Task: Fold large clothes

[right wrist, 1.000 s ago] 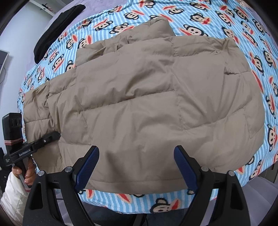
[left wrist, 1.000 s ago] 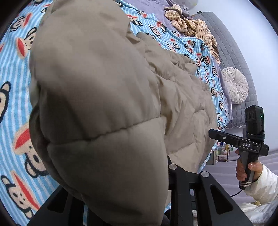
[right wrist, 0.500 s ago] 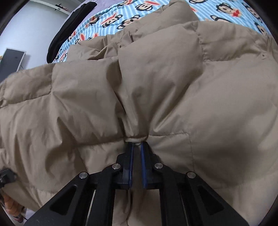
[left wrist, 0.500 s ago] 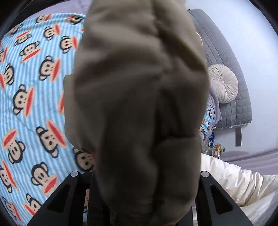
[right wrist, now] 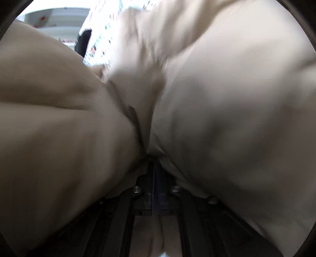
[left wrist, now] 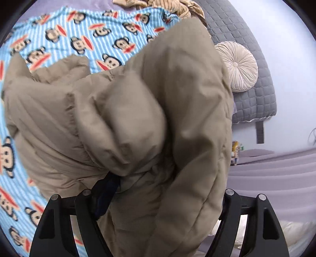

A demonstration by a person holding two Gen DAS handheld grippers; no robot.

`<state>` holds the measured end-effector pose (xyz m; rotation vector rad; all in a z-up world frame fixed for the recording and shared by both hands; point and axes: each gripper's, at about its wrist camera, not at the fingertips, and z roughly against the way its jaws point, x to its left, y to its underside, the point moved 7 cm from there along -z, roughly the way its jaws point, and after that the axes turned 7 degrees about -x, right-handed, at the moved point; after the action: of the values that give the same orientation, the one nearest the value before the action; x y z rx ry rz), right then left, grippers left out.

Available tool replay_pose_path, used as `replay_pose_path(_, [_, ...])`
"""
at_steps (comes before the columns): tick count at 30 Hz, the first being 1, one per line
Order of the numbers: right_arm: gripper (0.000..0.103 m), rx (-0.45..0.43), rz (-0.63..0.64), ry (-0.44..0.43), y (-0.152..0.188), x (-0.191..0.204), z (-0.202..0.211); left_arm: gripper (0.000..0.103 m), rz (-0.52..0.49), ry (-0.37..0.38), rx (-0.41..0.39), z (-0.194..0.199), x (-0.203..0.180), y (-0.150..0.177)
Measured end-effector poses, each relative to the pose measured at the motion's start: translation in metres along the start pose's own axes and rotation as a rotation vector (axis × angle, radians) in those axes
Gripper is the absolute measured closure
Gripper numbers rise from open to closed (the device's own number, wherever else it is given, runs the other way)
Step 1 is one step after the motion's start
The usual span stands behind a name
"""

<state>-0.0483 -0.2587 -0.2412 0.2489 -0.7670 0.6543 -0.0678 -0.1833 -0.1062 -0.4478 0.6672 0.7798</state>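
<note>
**Puffy jacket lifted over the bed**

The beige jacket [left wrist: 138,122] hangs bunched above the monkey-print bed sheet [left wrist: 65,35]. The left gripper [left wrist: 158,197] is opening, its jaws wide, with jacket cloth draped between them. The right gripper [right wrist: 154,174] is pinched tight on a jacket fold. A round cushion [left wrist: 237,67] leans against the grey headboard [left wrist: 256,98].

A bulky tan quilted jacket [left wrist: 138,122] is bunching up in front of the camera and filling most of the view, draped over and between the black arms of the left gripper [left wrist: 158,189], whose jaws are opening with the fabric sitting between them; one blue pad [left wrist: 106,191] is peeking out beneath a fold. Behind the jacket, a blue striped bedsheet [left wrist: 83,33] printed with cartoon monkey faces is spreading across the bed. A round cream cushion [left wrist: 237,66] is leaning against a grey quilted headboard [left wrist: 254,98] at the right, with striped beige clothing [left wrist: 173,6] lying at the top edge.
</note>
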Motion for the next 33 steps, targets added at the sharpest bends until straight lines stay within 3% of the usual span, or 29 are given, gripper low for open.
replay_pose_path(3, [0.095, -0.074, 0.019, 0.086, 0.004, -0.020, 0.057, 0.024, 0.035, 0.038, 0.028, -0.034, -0.009, -0.011])
replay_pose_path(4, [0.081, -0.097, 0.014, 0.114, 0.008, -0.028, 0.074, 0.024, 0.024, 0.027, 0.027, -0.044, -0.012, -0.013])
replay_pose_path(5, [0.051, -0.127, 0.005, 0.144, 0.014, -0.036, 0.092, 0.024, 0.008, -0.002, 0.020, -0.054, -0.013, -0.016])
replay_pose_path(7, [0.029, -0.176, -0.011, 0.184, 0.030, -0.047, 0.120, 0.024, -0.038, -0.063, 0.012, -0.069, -0.015, -0.020])
replay_pose_path(11, [0.028, -0.235, 0.029, 0.205, 0.073, -0.038, 0.156, 0.024, -0.144, -0.166, 0.009, -0.098, -0.019, -0.029])
replay_pose_path(13, [0.016, -0.251, 0.068, 0.146, 0.089, -0.019, 0.161, 0.024, -0.186, -0.196, 0.015, -0.112, -0.028, -0.033])
replay_pose_path(17, [0.005, -0.223, 0.103, 0.073, 0.104, 0.011, 0.140, 0.024, -0.282, -0.261, -0.032, -0.117, -0.043, -0.053])
replay_pose_path(19, [0.005, -0.222, 0.109, 0.081, 0.090, 0.022, 0.118, 0.024, -0.332, -0.293, -0.114, -0.098, -0.049, -0.061])
replay_pose_path(22, [0.006, -0.266, 0.113, 0.171, 0.070, 0.025, 0.104, 0.024, -0.397, -0.422, -0.280, -0.046, -0.047, -0.068])
replay_pose_path(24, [0.034, -0.312, 0.146, 0.255, 0.058, 0.023, 0.106, 0.024, -0.400, -0.536, -0.379, -0.014, -0.028, -0.072])
replay_pose_path(25, [0.077, -0.314, 0.161, 0.294, 0.055, 0.020, 0.107, 0.024, -0.384, -0.579, -0.400, -0.003, -0.015, -0.073])
replay_pose_path(26, [0.083, -0.323, 0.171, 0.321, 0.052, 0.018, 0.108, 0.024, -0.355, -0.624, -0.408, 0.007, 0.004, -0.073])
replay_pose_path(28, [0.086, -0.334, 0.201, 0.344, 0.050, 0.011, 0.112, 0.024, -0.284, -0.701, -0.390, 0.016, 0.043, -0.074])
replay_pose_path(30, [0.087, -0.341, 0.217, 0.378, 0.052, 0.003, 0.114, 0.024, -0.222, -0.729, -0.355, 0.008, 0.075, -0.076])
replay_pose_path(33, [0.087, -0.337, 0.191, 0.396, 0.049, -0.016, 0.131, 0.024, -0.186, -0.684, -0.322, -0.020, 0.086, -0.082])
